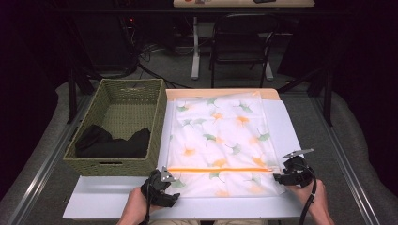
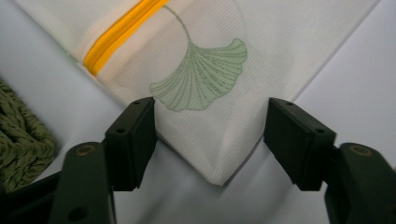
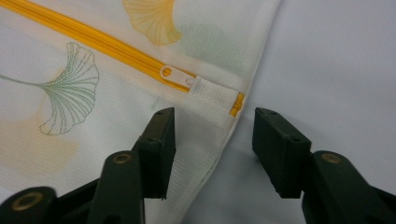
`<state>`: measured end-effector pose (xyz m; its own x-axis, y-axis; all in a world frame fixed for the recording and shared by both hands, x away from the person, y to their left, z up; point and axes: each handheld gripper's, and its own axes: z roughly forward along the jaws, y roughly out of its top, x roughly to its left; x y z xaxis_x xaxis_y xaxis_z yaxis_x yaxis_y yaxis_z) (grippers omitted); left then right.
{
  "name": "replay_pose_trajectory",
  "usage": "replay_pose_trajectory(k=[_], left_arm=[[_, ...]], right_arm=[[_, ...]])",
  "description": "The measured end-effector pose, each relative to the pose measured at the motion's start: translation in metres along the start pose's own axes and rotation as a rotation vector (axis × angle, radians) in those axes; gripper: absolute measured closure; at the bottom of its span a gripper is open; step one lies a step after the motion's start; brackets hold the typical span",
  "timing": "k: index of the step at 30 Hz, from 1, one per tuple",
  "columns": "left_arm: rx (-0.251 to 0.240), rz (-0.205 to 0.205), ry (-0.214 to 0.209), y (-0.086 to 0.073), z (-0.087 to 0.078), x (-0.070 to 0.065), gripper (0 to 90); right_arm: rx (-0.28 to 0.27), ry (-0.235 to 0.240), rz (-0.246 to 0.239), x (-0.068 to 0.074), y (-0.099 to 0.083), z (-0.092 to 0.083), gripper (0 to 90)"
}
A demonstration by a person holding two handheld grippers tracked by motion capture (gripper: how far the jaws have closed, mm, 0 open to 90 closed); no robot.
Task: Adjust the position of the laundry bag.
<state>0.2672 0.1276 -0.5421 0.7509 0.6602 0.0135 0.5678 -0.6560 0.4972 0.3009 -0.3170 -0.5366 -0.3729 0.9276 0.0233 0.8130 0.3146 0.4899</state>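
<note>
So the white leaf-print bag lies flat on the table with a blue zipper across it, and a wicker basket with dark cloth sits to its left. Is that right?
Not quite: the zipper is orange-yellow, not blue, as the right gripper view shows plainly. The rest holds: the white leaf-print bag lies flat on the table, and the wicker basket with dark cloth sits to its left.

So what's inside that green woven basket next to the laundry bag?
The basket holds a heap of black clothing at its near end; the far end shows bare woven bottom. Anything under the clothing is covered.
</note>
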Motion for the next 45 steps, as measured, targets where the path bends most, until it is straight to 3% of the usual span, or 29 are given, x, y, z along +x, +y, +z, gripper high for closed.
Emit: replay_pose_trajectory(k=[6,15,23,36,45], left_arm=[[-0.014,-0.012,-0.006,-0.001,0.000,0.000,45.0],[-0.032,-0.028,-0.006,0.000,0.000,0.003,66.1],[-0.028,-0.019,-0.006,0.000,-0.001,0.007,84.4],[-0.026,-0.058,-0.032,-0.010,-0.008,0.012,86.1],[0.008,-0.053,-0.047,-0.018,-0.015,0.016,86.0]], right_arm=[[-0.008,-0.005,0.009,0.001,0.000,-0.001,63.0],[-0.010,-0.011,0.016,0.003,0.000,-0.001,77.8],[-0.012,-0.004,0.026,0.004,0.001,-0.001,84.0],[0.002,0.027,0.000,0.014,0.002,-0.001,84.7],[0.020,0.049,-0.020,0.025,0.001,-0.002,85.1]])
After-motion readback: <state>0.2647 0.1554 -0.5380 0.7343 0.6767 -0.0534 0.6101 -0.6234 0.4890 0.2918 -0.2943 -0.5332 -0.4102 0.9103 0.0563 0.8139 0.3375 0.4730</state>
